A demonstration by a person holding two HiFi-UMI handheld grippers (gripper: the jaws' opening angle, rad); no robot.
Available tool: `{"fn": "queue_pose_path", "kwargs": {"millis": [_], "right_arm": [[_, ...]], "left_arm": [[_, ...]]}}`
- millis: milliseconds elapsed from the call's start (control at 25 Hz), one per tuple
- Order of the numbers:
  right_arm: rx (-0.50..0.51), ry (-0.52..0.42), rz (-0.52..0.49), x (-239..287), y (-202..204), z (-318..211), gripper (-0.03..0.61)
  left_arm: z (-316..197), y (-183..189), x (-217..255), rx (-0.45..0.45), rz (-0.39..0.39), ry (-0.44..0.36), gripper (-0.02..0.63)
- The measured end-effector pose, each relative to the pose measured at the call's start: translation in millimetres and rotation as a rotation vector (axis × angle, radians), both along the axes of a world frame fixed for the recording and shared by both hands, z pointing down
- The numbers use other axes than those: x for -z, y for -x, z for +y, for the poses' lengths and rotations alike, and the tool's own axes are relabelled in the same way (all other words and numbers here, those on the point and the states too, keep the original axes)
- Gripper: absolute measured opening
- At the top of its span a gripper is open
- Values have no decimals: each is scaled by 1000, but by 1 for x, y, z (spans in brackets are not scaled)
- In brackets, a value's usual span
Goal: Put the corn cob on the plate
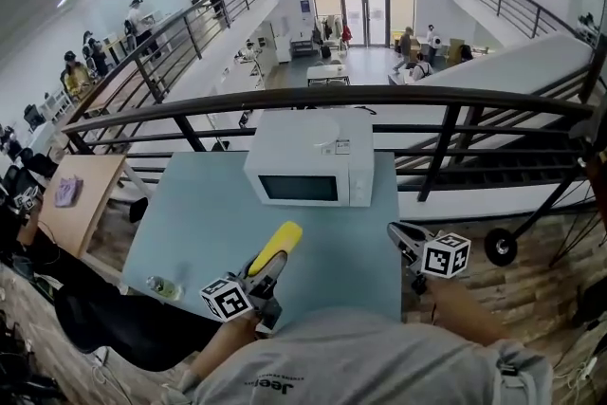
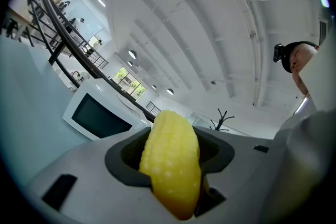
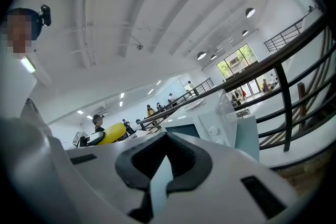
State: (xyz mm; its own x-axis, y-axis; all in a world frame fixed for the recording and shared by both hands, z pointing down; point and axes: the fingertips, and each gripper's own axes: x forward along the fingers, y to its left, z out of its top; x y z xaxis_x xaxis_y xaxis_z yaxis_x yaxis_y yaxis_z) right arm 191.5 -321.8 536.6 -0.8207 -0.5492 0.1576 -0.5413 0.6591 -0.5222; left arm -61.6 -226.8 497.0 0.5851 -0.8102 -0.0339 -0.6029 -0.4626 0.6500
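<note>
My left tongs (image 1: 266,272) clamped on the corn cob (image 1: 278,245), cob pointing to 1 o'clock toward the microwave (image 1: 308,156), right tongs (image 1: 400,239) at 3 o'clock, jaws together, empty.

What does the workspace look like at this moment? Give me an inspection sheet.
Surface: light blue table, mostly bare.
Job's things: yellow corn cob held off the table; no plate in any view.
Clutter: white microwave at the far edge, door closed; small clear container at the near left corner, too small to identify.
Grippers: left gripper clamps the corn cob, which juts out past its jaws; right gripper is empty, jaws together at the tips.
Cables: nothing seen.
Surroundings: dark railing behind the table, an open hall with people below, wooden desk to the left.
</note>
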Motion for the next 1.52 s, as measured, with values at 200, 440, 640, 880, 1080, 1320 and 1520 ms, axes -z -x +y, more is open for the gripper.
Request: {"fn": "queue_pose_path", "kwargs": {"millis": [200, 440, 640, 880, 1080, 1320, 1520], "right_arm": [[-71, -13, 7, 0, 22, -20, 17], [-129, -42, 18, 15, 75, -24, 17], [-133, -43, 50, 18, 99, -22, 17], [-122, -38, 74, 18, 101, -25, 17], [-98, -103, 132, 33, 107, -47, 17], [-109, -211, 197, 67, 120, -109, 17], [-159, -235, 246, 87, 136, -180, 17]], "left_arm": [[-26, 38, -3, -40, -7, -7, 230], [-44, 91, -1, -103, -30, -32, 230], [-56, 112, 0, -122, -19, -53, 230], [-61, 118, 1, -98, -26, -50, 230], [-96, 113, 18, -89, -118, -96, 231], [-169, 83, 53, -120, -214, -136, 230], [-247, 58, 68, -119, -259, -96, 230]]}}
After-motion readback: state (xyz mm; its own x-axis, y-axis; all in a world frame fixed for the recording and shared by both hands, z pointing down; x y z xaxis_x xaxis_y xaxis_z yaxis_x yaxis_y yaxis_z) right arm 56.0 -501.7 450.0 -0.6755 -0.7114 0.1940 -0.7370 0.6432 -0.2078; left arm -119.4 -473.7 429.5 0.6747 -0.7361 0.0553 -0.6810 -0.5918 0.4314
